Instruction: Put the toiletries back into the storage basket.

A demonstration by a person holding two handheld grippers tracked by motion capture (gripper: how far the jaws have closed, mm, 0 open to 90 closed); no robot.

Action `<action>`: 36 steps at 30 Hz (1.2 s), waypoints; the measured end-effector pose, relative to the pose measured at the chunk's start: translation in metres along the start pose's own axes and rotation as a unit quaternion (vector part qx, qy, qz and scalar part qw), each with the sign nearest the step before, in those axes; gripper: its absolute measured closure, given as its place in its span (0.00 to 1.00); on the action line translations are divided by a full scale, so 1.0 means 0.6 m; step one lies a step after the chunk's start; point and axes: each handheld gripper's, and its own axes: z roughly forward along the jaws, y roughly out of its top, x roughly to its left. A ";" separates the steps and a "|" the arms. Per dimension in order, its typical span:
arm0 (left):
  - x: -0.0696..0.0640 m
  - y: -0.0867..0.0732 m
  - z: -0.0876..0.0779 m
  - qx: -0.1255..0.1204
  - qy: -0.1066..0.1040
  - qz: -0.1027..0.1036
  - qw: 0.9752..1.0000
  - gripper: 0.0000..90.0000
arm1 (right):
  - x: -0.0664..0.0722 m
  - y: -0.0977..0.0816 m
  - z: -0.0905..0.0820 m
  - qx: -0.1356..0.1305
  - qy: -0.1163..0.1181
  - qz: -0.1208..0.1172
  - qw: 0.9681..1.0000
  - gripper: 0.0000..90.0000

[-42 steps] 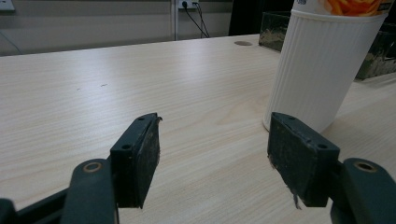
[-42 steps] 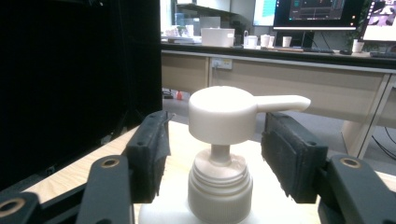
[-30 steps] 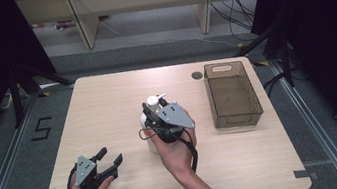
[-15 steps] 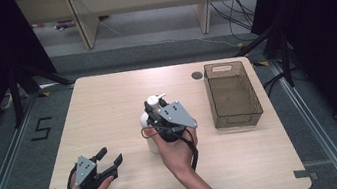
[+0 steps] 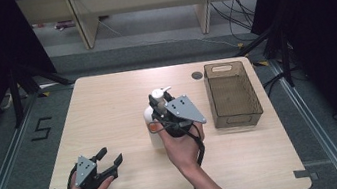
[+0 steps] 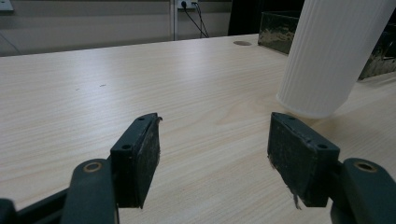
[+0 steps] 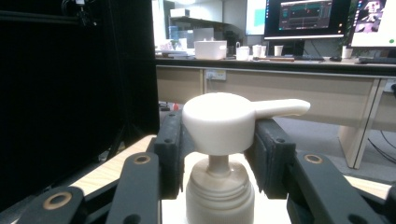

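The brown bin (image 5: 233, 95) at the table's (image 5: 108, 108) right side looks empty. Mid-table, the right gripper (image 5: 162, 106), jaws having just closed inward, pinches the white pump bottle (image 5: 154, 127), apparently lifted; its contents stay hidden. The left gripper (image 5: 108, 160) rests spread, holding nothing.

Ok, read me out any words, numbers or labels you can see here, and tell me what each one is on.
"5": marked in dark tape on the floor, left of the table.
Orange spot on the white pump bottle: too small to read.
Monitor screens behind the desk in the right gripper view: text too blurred to read.
Nothing readable on the brown bin.
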 end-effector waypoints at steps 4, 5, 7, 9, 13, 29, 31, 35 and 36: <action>0.001 -0.001 0.002 -0.006 -0.003 -0.001 1.000 0.38 | -0.006 0.005 -0.004 -0.003 -0.002 -0.006 1.000 0.67; 0.001 0.000 0.001 -0.004 -0.003 -0.002 1.000 0.38 | -0.010 0.009 -0.005 -0.009 -0.002 -0.001 1.000 0.67; 0.001 -0.001 0.001 -0.005 -0.002 -0.002 1.000 0.38 | -0.014 0.012 -0.008 -0.010 -0.008 -0.005 1.000 0.67; 0.001 -0.001 0.001 -0.006 -0.004 -0.003 1.000 0.38 | -0.016 0.014 -0.009 -0.014 -0.005 -0.003 1.000 0.67; 0.000 -0.001 0.001 -0.005 -0.002 -0.001 1.000 0.38 | -0.024 0.020 -0.015 -0.017 -0.012 -0.013 1.000 0.67; -0.001 0.000 0.000 0.000 0.003 0.001 1.000 0.38 | -0.058 0.033 -0.037 -0.022 -0.030 -0.002 0.999 0.67; -0.001 0.000 0.000 0.000 0.003 0.000 1.000 0.38 | -0.063 0.035 -0.040 -0.023 -0.033 -0.002 0.999 0.67; -0.001 0.000 0.000 0.000 0.002 0.000 1.000 0.38 | -0.073 0.037 -0.046 -0.025 -0.040 0.001 0.999 0.67; -0.001 0.000 0.000 0.000 0.002 -0.001 1.000 0.38 | -0.076 0.038 -0.047 -0.024 -0.039 0.000 0.999 0.67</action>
